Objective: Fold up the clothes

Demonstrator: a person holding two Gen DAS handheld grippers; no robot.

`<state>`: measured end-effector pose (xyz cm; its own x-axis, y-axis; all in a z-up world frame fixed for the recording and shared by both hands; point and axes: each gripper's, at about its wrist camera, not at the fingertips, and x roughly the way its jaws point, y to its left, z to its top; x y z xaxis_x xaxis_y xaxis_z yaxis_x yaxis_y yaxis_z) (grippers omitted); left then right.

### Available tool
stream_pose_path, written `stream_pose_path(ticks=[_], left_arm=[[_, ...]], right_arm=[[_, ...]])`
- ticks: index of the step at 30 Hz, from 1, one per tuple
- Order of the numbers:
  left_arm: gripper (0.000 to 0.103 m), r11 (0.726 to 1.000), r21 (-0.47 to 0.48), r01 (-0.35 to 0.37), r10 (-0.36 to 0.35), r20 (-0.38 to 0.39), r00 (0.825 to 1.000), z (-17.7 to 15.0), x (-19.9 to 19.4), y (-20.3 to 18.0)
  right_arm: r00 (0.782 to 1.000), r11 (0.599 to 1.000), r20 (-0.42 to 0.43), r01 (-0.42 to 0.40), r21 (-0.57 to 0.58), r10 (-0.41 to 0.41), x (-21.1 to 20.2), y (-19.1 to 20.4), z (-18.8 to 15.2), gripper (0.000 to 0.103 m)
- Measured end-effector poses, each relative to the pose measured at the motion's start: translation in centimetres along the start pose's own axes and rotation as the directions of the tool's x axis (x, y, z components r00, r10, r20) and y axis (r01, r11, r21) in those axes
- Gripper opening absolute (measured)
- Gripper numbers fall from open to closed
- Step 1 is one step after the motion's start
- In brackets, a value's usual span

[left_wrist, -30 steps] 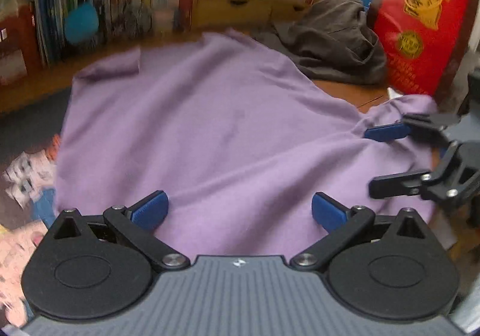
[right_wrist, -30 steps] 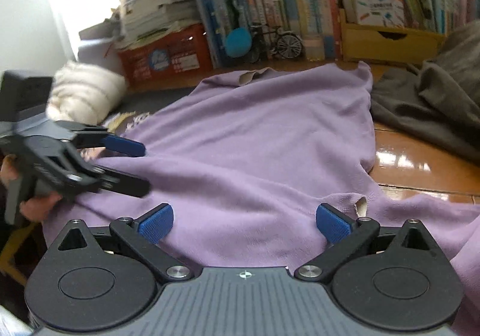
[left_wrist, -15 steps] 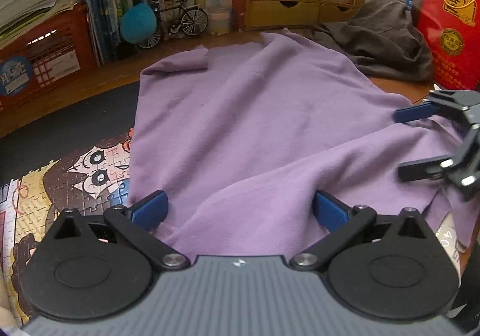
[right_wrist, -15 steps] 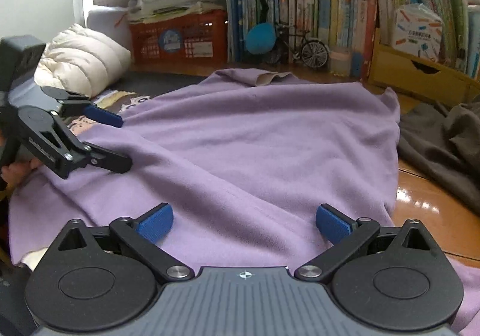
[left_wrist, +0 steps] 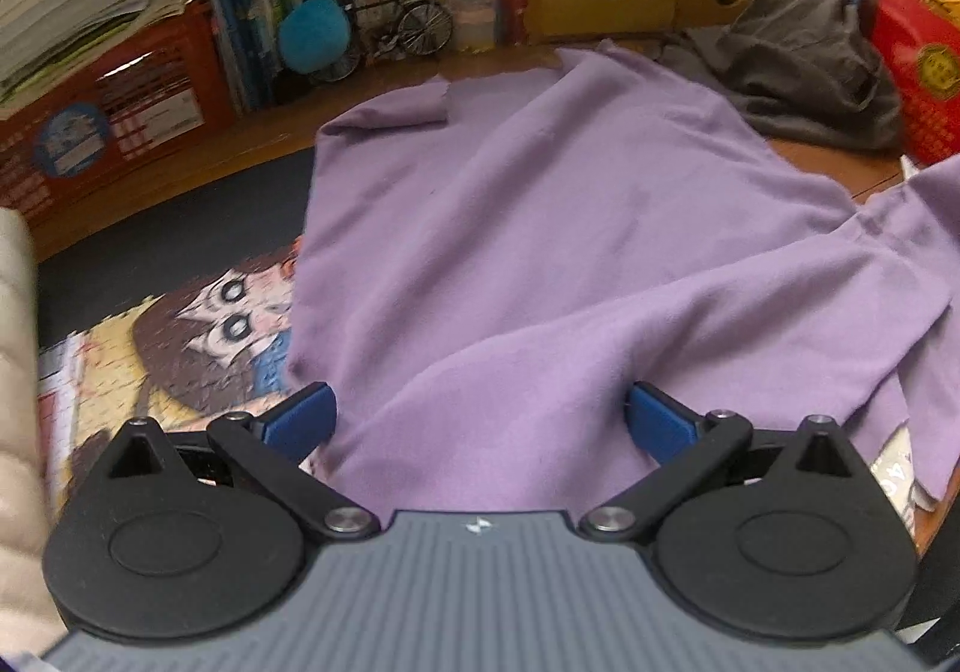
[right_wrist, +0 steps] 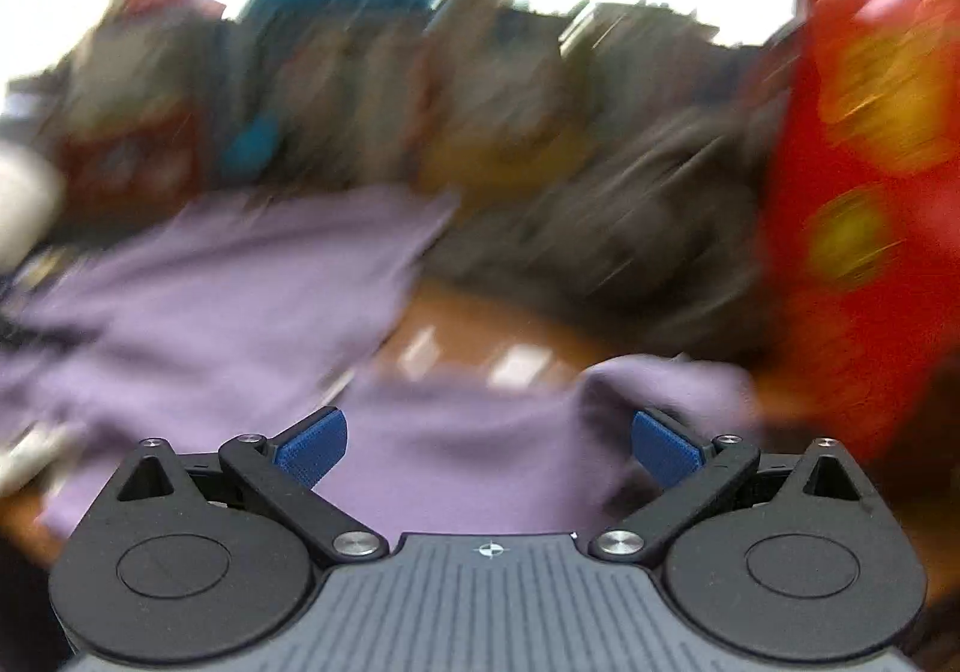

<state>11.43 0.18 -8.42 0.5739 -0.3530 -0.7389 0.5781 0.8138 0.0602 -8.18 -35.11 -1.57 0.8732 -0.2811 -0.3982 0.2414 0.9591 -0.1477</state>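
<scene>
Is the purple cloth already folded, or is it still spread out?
Mostly spread: the purple cloth lies open over the floor, with only a far corner turned over and loose wrinkles at its near right side.

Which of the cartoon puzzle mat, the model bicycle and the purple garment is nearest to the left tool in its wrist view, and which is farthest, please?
1. purple garment: directly between the open fingers of the left tool.
2. cartoon puzzle mat: just ahead, left side.
3. model bicycle: far back, by the books.

Purple garment [left_wrist: 540, 252]: soft matt knit cloth. Table [right_wrist: 480, 336]: glossy polished wood. Left tongs [left_wrist: 478, 420]: matt black plastic, blue ribbed pads [left_wrist: 300, 420]. Grey garment [left_wrist: 798, 66]: matt cloth.
</scene>
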Motion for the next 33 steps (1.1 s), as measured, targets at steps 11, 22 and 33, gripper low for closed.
stream_pose_path(ticks=[11,22,33], left_arm=[[0.103,0.998,0.070,0.010,-0.015,0.070,0.997,0.7,-3.7,-5.0],[0.103,1.000,-0.016,0.004,-0.004,0.010,1.000,-0.5,-1.6,-4.4],[0.103,0.973,-0.226,-0.037,0.042,0.017,0.999,-4.8,-3.4,1.8]], right_arm=[[0.985,0.997,-0.156,0.075,0.008,-0.072,4.8,-2.2,-1.4,0.043],[0.945,0.831,0.109,-0.324,0.452,0.309,2.8,-3.7,6.1,0.010],[0.696,0.703,-0.094,-0.707,0.084,0.712,2.3,15.8,4.6,0.057]])
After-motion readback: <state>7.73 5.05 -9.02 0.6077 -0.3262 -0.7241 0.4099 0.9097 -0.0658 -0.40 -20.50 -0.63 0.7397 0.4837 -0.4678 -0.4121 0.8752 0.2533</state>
